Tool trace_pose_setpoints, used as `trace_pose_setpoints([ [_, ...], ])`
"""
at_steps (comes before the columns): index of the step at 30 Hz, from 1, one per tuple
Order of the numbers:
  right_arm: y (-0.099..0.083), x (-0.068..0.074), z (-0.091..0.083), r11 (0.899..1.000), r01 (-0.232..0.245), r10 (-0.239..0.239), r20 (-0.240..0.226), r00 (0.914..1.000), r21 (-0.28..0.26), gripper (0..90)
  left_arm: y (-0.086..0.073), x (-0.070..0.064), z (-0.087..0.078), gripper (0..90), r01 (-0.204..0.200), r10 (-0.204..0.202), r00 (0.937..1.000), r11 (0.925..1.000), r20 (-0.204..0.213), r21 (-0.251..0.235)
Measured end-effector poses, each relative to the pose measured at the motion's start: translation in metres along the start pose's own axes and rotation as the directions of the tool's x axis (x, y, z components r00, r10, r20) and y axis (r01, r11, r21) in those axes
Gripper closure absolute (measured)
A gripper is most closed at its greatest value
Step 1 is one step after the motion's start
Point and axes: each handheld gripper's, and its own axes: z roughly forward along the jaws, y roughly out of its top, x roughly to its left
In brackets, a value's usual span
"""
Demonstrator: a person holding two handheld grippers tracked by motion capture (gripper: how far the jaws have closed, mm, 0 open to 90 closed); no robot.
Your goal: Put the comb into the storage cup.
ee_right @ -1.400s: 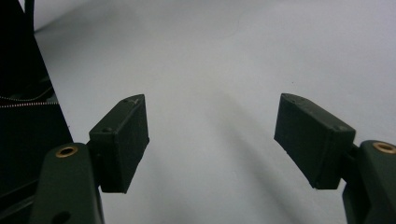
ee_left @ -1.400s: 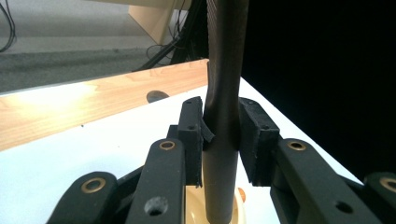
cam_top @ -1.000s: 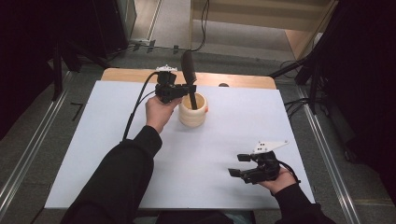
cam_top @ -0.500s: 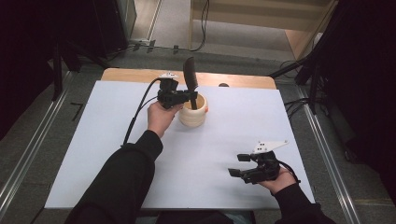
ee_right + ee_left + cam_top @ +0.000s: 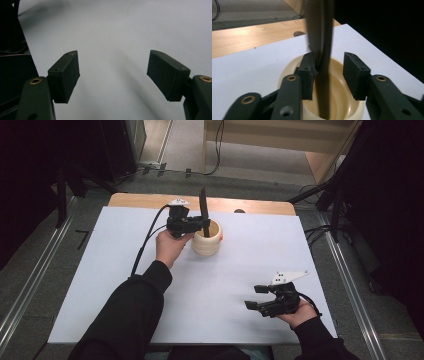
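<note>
Standing upright in a cream ribbed cup (image 5: pixel 207 238), a dark flat utensil (image 5: pixel 203 210) is seen between the jaws of the left gripper (image 5: pixel 199 224), which is held over the cup's rim near the far edge of the white worktop (image 5: pixel 100 270). In the left gripper view the utensil (image 5: pixel 322 50) is touched by one pad (image 5: pixel 308 72), while a gap is left at the other, so the jaws are parted and no firm hold is shown. The right gripper (image 5: pixel 257 297) is kept wide open and empty, low over the worktop's near right part, well apart from the cup.
</note>
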Motion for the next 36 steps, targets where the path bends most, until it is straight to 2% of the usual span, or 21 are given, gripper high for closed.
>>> trace_pose_setpoints([
  [2, 0.000, 0.000, 0.000, 1.000, -0.001, 0.001, -0.001, 1.0000, 0.001, 24.1, 0.002, 0.001, -0.004, 55.9, 0.001, -0.001, 1.0000, 1.0000, -0.001, -0.004],
  [5, -0.001, 0.000, -0.001, 1.000, 0.001, -0.001, 0.000, 1.0000, -0.005, 24.0, 0.005, 0.004, -0.012, 46.5, 0.023, -0.023, 0.9997, 0.9997, 0.000, -0.005],
  [9, -0.001, 0.000, -0.001, 1.000, -0.002, 0.002, 0.003, 1.0000, -0.006, 24.1, 0.008, 0.008, -0.023, 40.6, 0.050, -0.050, 0.9988, 0.9986, -0.004, -0.018],
  [16, -0.001, 0.000, -0.001, 1.000, 0.001, -0.001, 0.007, 1.0000, -0.004, 24.0, 0.004, 0.016, -0.039, 38.2, 0.088, -0.088, 0.9961, 0.9961, 0.002, -0.008],
  [21, -0.001, 0.000, 0.000, 1.000, -0.006, 0.006, 0.013, 0.9999, 0.001, 23.7, -0.001, 0.020, -0.050, 38.2, 0.107, -0.107, 0.9940, 0.9941, 0.024, -0.015],
  [34, -0.001, -0.002, 0.001, 1.000, -0.015, 0.014, 0.019, 0.9997, 0.010, 23.3, -0.017, 0.023, -0.069, 35.3, 0.113, -0.115, 0.9918, 0.9931, 0.056, 0.032],
  [36, -0.001, -0.002, 0.001, 1.000, -0.015, 0.015, 0.020, 0.9997, 0.009, 23.3, -0.020, 0.022, -0.070, 35.2, 0.104, -0.107, 0.9926, 0.9931, 0.058, 0.053],
])
